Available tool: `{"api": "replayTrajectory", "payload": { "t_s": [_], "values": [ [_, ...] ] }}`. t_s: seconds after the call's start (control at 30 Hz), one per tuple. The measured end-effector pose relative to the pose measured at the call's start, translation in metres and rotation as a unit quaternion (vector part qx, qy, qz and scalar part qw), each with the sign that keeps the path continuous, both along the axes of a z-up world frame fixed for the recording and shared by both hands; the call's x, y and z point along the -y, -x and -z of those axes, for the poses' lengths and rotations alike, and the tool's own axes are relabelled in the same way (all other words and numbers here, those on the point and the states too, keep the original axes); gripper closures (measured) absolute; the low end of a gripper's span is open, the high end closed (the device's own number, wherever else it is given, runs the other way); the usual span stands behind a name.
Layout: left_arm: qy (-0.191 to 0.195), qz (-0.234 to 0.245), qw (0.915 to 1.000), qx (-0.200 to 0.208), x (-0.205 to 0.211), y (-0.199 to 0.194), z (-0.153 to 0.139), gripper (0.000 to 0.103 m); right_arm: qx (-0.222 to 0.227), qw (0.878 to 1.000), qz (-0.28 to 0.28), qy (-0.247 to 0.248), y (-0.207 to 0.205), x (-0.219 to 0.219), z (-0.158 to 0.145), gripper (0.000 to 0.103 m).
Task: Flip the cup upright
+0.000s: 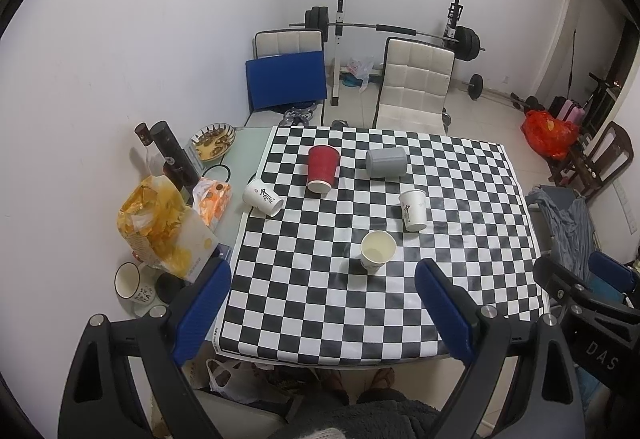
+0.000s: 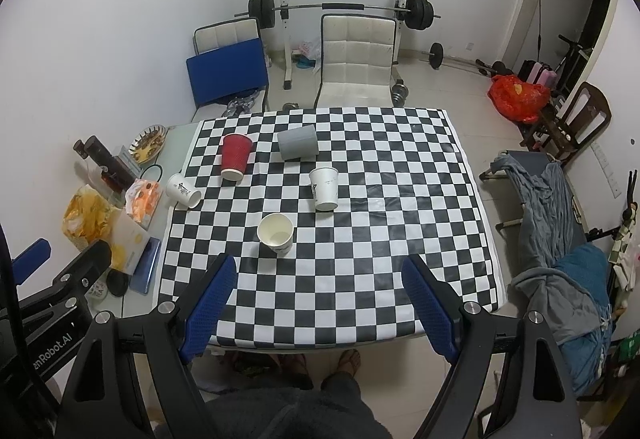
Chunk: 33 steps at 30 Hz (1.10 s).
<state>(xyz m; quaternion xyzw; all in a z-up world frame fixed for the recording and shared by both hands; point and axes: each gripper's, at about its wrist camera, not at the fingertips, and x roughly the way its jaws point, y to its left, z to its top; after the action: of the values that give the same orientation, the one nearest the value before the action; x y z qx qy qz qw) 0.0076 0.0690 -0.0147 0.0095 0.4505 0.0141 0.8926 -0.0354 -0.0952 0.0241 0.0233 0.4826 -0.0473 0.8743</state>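
Hovering with left tongs (image 1: 322,303) and right tongs (image 2: 320,297) spread wide, nothing held; light, crushable red cup (image 2: 236,157) lying sideways, best pinched gently mid-wall.

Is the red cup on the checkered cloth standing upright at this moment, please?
No, the red cup lies on its side, open end toward the camera.

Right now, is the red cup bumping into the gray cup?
Apart. The right wrist view shows checkered cloth between the red cup and the gray cup; the left wrist view shows the same gap.
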Motion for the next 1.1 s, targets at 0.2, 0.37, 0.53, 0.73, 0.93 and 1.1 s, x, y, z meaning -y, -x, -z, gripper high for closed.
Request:
{"api": "replayTrajectory", "payload": {
  "t_s": [0.2, 0.37, 0.53, 0.73, 0.93, 1.1],
  "values": [
    [0.000, 0.000, 1.0000, 0.000, -0.0015, -0.0023, -0.0004, 0.009, -0.001, 1.000, -0.001, 0.000, -0.0022, -0.0002, -0.0005, 0.017],
    [0.001, 0.001, 1.0000, -0.002, -0.0026, -0.0011, 0.0002, 0.009, -0.001, 1.000, 0.000, 0.000, -0.0015, -0.0015, -0.0008, 0.016],
    [0.000, 0.000, 1.0000, -0.001, -0.0035, -0.0033, -0.0005, 0.009, -0.002, 1.000, 0.000, -0.001, -0.0053, -0.0003, -0.0011, 0.017],
    [0.000, 0.001, 1.0000, -0.002, -0.0039, -0.0042, -0.0013, 0.009, -0.003, 1.000, -0.001, -0.001, -0.0057, -0.0004, -0.0016, 0.017],
    [0.001, 0.001, 1.0000, -0.002, -0.0048, -0.0054, -0.0025, 0.009, -0.004, 1.000, -0.001, -0.001, -0.0083, 0.0002, -0.0020, 0.017],
    [0.001, 0.001, 1.0000, -0.002, -0.0047, -0.0065, -0.0032, 0.009, -0.003, 1.000, -0.001, 0.000, -0.0091, 0.0002, -0.0027, 0.017]
  ]
}}
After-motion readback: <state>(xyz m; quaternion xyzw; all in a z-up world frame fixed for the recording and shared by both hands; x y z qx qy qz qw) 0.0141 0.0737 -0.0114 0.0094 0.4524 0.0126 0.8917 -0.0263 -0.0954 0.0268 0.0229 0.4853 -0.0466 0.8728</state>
